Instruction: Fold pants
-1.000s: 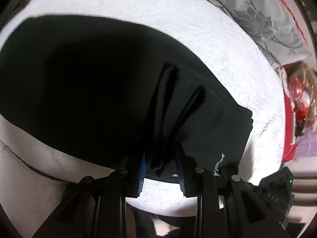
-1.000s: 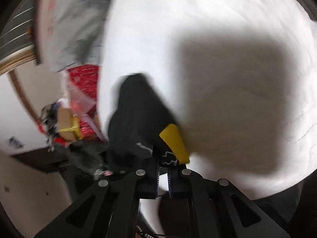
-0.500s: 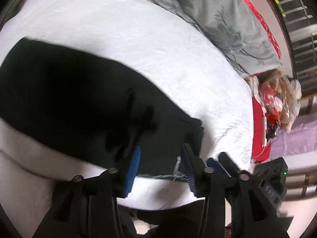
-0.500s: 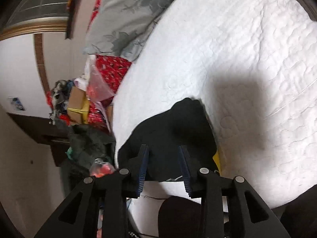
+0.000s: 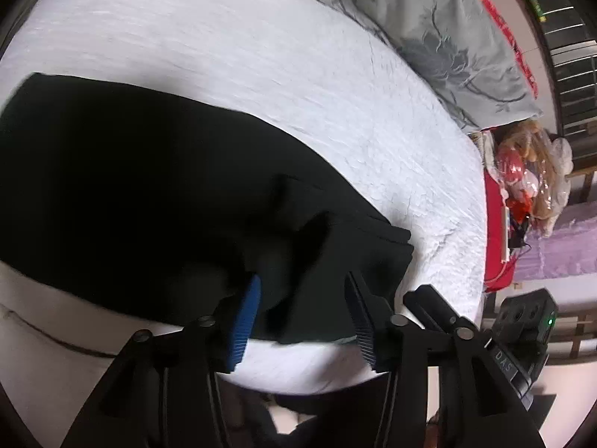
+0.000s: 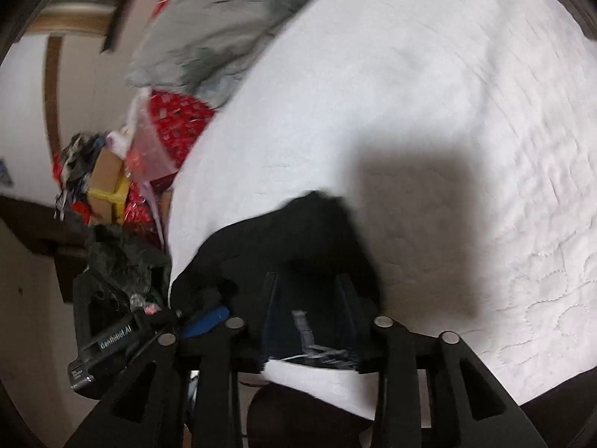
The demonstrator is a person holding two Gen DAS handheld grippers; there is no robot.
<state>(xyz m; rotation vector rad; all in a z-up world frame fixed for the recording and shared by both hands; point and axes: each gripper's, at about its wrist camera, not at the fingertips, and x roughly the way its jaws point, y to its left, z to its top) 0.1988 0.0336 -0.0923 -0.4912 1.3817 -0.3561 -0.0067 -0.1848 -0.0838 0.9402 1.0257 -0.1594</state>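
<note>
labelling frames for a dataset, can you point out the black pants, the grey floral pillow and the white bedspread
black pants (image 5: 149,194): left wrist view, flat middle of the dark fabric
grey floral pillow (image 5: 440,37): left wrist view, centre of its printed face
white bedspread (image 6: 466,93): right wrist view, bare quilted area

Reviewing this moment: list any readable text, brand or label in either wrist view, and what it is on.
"DAS" on the right gripper's body, seen in the left wrist view.
"GenRobot.AI" on the left gripper's body, in the right wrist view.
Smaller white print below that: too blurred.
Pale marking on the black pants: unreadable.
</note>
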